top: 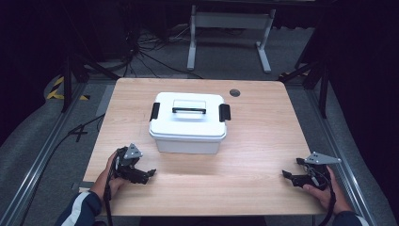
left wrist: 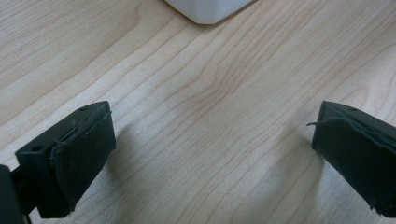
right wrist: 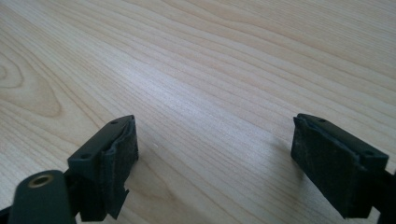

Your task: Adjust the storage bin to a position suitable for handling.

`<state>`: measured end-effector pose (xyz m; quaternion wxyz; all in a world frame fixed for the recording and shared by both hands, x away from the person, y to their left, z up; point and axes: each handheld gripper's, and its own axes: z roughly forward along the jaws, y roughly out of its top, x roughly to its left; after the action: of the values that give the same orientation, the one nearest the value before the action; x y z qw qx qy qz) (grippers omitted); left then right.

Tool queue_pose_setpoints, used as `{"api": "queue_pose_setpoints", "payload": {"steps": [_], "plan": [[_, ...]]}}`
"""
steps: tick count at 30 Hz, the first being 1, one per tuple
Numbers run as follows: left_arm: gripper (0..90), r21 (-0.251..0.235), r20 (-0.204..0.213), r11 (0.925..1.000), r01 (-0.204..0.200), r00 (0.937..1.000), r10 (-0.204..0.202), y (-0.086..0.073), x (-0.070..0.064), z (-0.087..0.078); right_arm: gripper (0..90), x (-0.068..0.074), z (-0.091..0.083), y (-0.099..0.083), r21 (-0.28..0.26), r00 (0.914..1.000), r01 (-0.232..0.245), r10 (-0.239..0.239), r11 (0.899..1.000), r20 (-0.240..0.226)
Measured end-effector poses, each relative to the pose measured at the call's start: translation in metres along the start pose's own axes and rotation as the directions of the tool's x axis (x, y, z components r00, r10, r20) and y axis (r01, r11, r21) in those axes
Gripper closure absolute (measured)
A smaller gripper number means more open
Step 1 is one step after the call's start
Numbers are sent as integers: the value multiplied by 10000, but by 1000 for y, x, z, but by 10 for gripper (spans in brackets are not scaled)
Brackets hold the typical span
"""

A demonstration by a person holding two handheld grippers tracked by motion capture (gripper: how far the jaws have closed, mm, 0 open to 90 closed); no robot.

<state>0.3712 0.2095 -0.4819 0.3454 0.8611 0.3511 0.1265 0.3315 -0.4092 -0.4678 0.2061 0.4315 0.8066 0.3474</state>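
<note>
A white plastic box (top: 189, 123) with a black handle on its lid and black latches at both ends stands in the middle of the wooden table (top: 263, 136). My left gripper (top: 147, 167) rests near the table's front left, short of the box, jaws open and empty. A corner of the box (left wrist: 208, 10) shows at the top of the left gripper view, beyond my left gripper (left wrist: 212, 135). My right gripper (top: 291, 168) lies at the front right, open, pointing left. In the right gripper view my right gripper (right wrist: 215, 144) has bare wood between its pads.
A dark round grommet (top: 235, 92) sits in the table near the back right. Beyond the far edge stand a white table frame (top: 229, 28) and cables (top: 141, 52) on the grey floor. Metal rails run along both sides.
</note>
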Motion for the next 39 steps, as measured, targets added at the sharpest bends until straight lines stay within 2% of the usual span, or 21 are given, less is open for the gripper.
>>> {"api": "queue_pose_setpoints", "payload": {"steps": [1, 2, 9, 14, 17, 18, 19, 22, 24, 28, 29, 31, 32, 33, 34, 38, 39], "plan": [[1, -2, -45, 10000, -81, 10000, 81, -1, 1, -1, 149, 0, 0, 0, -6, 10000, 18, -18, 10000, -15], [1, -34, -61, 10000, 21, 10000, -21, -1, 1, -1, 149, 0, 0, 0, -5, 10000, 31, -31, 10000, -20], [6, -112, -195, 9999, 51, 9998, -53, -5, 1, -4, 147, -1, 0, 2, 117, 9999, 66, -64, 9999, -139], [6, -114, -189, 9999, -8, 9998, 6, -5, 1, -4, 154, -5, -1, 5, 444, 9981, 455, -435, 9980, -444], [6, -63, 14, 9999, -160, 9999, 160, -5, 3, -5, 264, -6, -1, 12, 797, 9964, 648, -601, 9947, -599], [5, -63, 14, 9999, -160, 9999, 160, -5, 3, -5, 264, -6, -1, 12, 797, 9964, 648, -601, 9947, -599], [5, -54, 37, 9997, -252, 9997, 252, -5, 4, -5, 276, -7, -2, 16, 906, 9950, 841, -786, 9923, -624], [5, -15, 45, 9997, -246, 9997, 246, -5, 4, -5, 292, -7, -3, 22, 902, 9939, 863, -795, 9922, -758], [5, -14, 45, 9997, -248, 9997, 248, -5, 4, -5, 299, -6, -5, 29, 953, 9921, 1071, -1001, 9897, -756], [5, -57, 43, 9997, -253, 9997, 253, -5, 4, -5, 317, -1, -9, 50, 912, 9864, 1533, -1468, 9840, -746], [5, -43, 54, 9997, -230, 9997, 231, -5, 4, -5, 319, 1, -10, 59, 888, 9825, 1765, -1699, 9803, -766], [5, -60, 67, 9998, -211, 9998, 211, -5, 4, -5, 324, 3, -10, 63, 871, 9808, 1852, -1786, 9788, -788], [5, -39, 54, 9997, -240, 9997, 240, -5, 4, -5, 328, 7, -11, 71, 857, 9768, 2056, -1991, 9749, -789], [6, -50, 50, 9997, -253, 9997, 254, -5, 4, -5, 338, 13, -11, 83, 850, 9679, 2423, -2347, 9665, -902], [6, -43, 55, 9997, -232, 9997, 232, -5, 4, -5, 338, 13, -11, 83, 850, 9679, 2423, -2347, 9665, -902], [6, -53, 47, 9997, -255, 9997, 255, -5, 4, -5, 345, 24, -12, 110, 888, 9447, 3193, -3096, 9435, -1077], [6, -45, 55, 9997, -228, 9997, 228, -5, 4, -5, 345, 26, -12, 115, 919, 9420, 3279, -3181, 9402, -1067]]}}
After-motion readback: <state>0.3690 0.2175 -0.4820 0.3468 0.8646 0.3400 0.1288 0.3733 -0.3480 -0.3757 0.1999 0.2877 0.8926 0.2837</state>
